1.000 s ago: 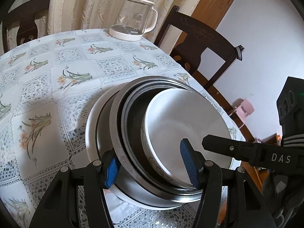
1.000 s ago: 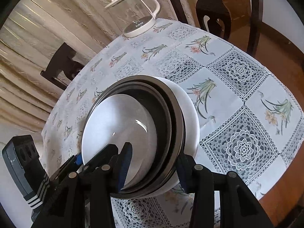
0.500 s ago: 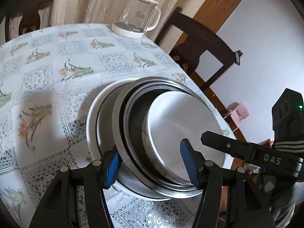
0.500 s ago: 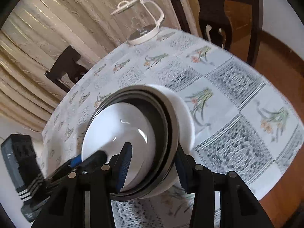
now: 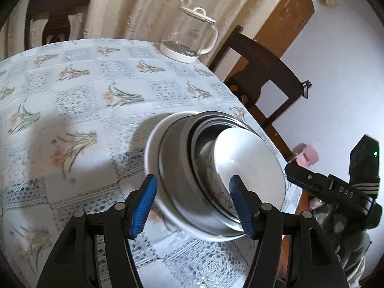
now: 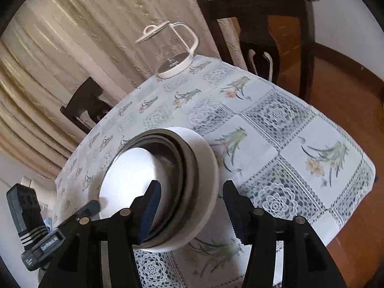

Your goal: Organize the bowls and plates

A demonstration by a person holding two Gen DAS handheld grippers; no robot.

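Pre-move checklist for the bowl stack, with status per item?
1. Left gripper on the bowl stack: pads straddle its near wall and appear to touch it. Ok.
2. Right gripper grip: a gap shows between its outer pad and the outer white bowl. Not ok.
3. Nesting: the inner white bowl sits askew inside the metal bowls. Not ok.
4. Stack clear of the tablecloth: cannot tell.
5. Glass kettle: at the far edge, well apart from the stack. Ok.
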